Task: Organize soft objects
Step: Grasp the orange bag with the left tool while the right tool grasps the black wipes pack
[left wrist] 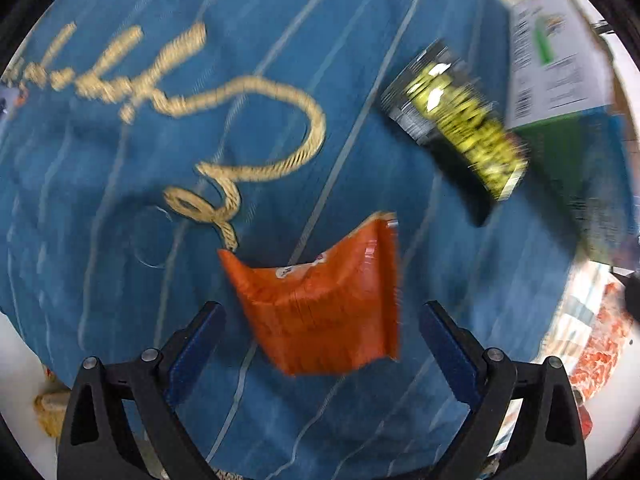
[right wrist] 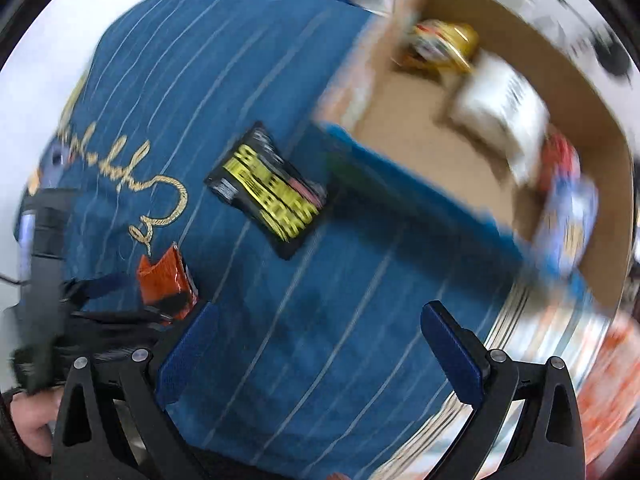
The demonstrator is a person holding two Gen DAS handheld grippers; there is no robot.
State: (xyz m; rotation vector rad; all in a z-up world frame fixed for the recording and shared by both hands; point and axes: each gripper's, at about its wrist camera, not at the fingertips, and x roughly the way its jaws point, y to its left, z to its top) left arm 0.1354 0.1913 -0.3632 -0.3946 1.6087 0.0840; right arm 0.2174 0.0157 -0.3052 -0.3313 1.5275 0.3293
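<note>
Picking stage, by the look of it: left gripper (left wrist: 322, 344) with fingers (left wrist: 196, 344) wide apart around the orange packet (left wrist: 320, 304) lying on the blue cloth (left wrist: 120, 260), nothing gripped yet. Right gripper (right wrist: 316, 356) also fully open and empty above the cloth. Black-yellow packet (right wrist: 272, 194) near the cardboard box (right wrist: 440, 148). Next, probably: lower, close on the orange packet, carry to the box.
</note>
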